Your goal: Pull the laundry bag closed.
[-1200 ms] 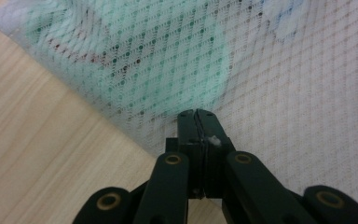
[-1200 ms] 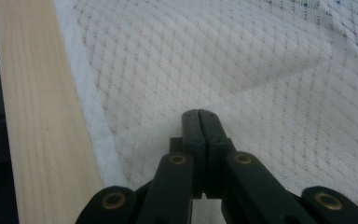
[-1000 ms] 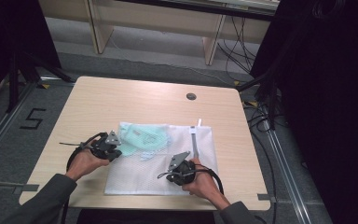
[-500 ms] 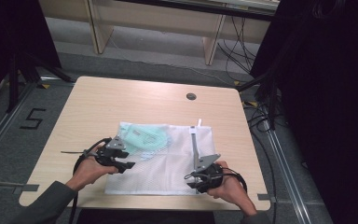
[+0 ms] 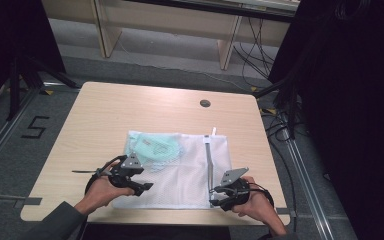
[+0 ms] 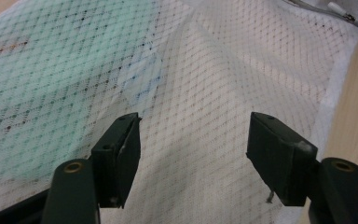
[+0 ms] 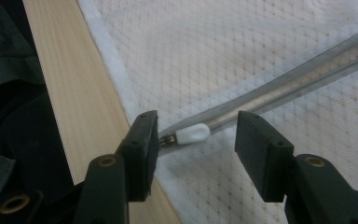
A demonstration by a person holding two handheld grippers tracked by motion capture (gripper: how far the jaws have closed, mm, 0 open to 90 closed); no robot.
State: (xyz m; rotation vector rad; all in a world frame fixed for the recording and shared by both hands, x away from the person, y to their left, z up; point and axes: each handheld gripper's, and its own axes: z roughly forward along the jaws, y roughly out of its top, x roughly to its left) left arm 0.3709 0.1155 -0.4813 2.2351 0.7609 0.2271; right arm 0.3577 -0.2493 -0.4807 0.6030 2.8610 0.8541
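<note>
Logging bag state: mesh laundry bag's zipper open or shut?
Looks shut: zipper teeth meet; its white pull tab lies at the mesh laundry bag edge.

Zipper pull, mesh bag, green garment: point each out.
zipper pull [image 7: 192,134], right gripper view, on its white tab.
mesh bag [image 5: 190,175], high view, on its bare white middle.
green garment [image 5: 152,147], high view, on the cloth inside the bag.
</note>
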